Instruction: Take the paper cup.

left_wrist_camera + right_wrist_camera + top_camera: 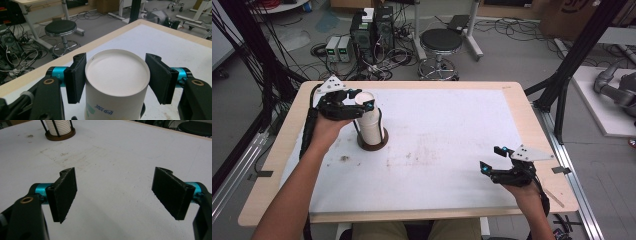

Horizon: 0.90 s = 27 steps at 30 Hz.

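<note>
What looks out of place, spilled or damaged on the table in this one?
Nothing is spilled or broken. The stack of white paper cups stands upright in its round brown holder. The only blemish is brownish staining on the white table mat, smeared near the middle with a darker spot towards the left.

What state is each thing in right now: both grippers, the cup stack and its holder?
Left gripper: shut on top cup of the stack.
Right gripper: open, holding nothing, over the table.
Cup stack: upright, upside down, in its holder.
Holder: standing on the white mat.
</note>
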{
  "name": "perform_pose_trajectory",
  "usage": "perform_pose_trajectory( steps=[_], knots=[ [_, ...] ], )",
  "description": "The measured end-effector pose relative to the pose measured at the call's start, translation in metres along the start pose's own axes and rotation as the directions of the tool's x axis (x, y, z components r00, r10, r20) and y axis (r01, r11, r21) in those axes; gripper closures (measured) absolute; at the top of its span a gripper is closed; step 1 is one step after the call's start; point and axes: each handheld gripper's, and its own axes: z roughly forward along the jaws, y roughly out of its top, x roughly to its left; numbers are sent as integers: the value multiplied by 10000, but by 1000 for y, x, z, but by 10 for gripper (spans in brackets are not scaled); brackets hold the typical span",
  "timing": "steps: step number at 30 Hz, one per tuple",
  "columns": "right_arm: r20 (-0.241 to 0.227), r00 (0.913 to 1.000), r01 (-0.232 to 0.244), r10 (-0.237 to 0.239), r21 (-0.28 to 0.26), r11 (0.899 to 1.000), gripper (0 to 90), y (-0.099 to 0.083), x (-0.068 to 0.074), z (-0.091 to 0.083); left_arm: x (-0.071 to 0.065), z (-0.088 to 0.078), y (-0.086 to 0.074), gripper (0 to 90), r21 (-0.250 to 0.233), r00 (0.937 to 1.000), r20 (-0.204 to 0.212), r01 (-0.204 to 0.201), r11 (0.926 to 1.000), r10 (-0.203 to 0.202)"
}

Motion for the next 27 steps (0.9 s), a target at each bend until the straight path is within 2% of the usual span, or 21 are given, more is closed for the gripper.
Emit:
perform_pose_trajectory(
  steps=[4,10,14,17,21,27],
  knots=[
    [-12,10000,-11,11,1,10000,205,0,0,0,-2,0,5,363,189,9998,-18,-213,9996,214],
    [-30,10000,-10,10,-14,10000,205,0,0,1,0,-6,11,366,-281,9999,-120,89,9996,-92],
    [-37,10000,-45,45,-25,10000,205,1,1,1,0,-14,19,369,-533,9996,-266,57,9986,-71],
    [-47,10000,-35,35,-32,10000,205,1,1,1,-2,-24,31,371,-1166,9994,-302,103,9931,-140],
    [-65,10000,-58,57,-52,10000,205,2,2,1,-6,-33,46,371,-1455,9994,-356,-88,9893,37],
    [-29,10000,-40,40,-121,9999,205,2,1,-1,-17,-45,68,372,-2151,9996,-196,-262,9762,225]
  ],
)
